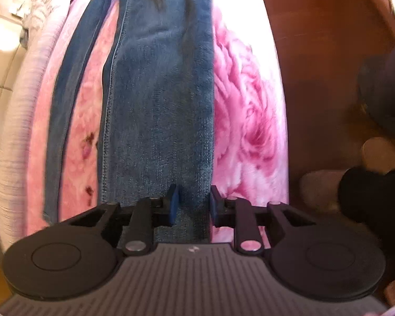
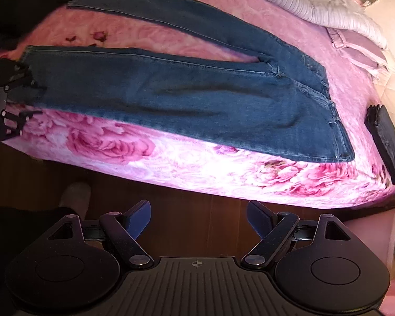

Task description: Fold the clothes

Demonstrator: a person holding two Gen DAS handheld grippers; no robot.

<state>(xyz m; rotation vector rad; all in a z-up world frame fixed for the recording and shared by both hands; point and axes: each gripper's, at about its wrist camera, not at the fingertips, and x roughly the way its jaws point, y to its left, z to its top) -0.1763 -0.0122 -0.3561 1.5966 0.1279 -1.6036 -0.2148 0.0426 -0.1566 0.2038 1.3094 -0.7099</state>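
Note:
Blue jeans (image 2: 197, 87) lie flat on a pink floral bed cover (image 2: 197, 163), legs spread to the left and waist to the right. In the left wrist view the near leg (image 1: 158, 92) runs straight ahead. My left gripper (image 1: 194, 205) sits at that leg's hem with a narrow gap between its blue pads, and denim shows in the gap. From the right wrist view the left gripper (image 2: 29, 97) appears at the hem on the far left. My right gripper (image 2: 198, 218) hangs wide open over the wooden floor in front of the bed, holding nothing.
A dark folded garment (image 2: 384, 137) lies at the bed's right end and a pink folded one (image 2: 355, 47) beyond the waist. Black cloth (image 2: 26, 0) sits at the far left corner. A striped white duvet (image 2: 316, 2) lines the back. A slippered foot (image 2: 76, 194) stands on the floor.

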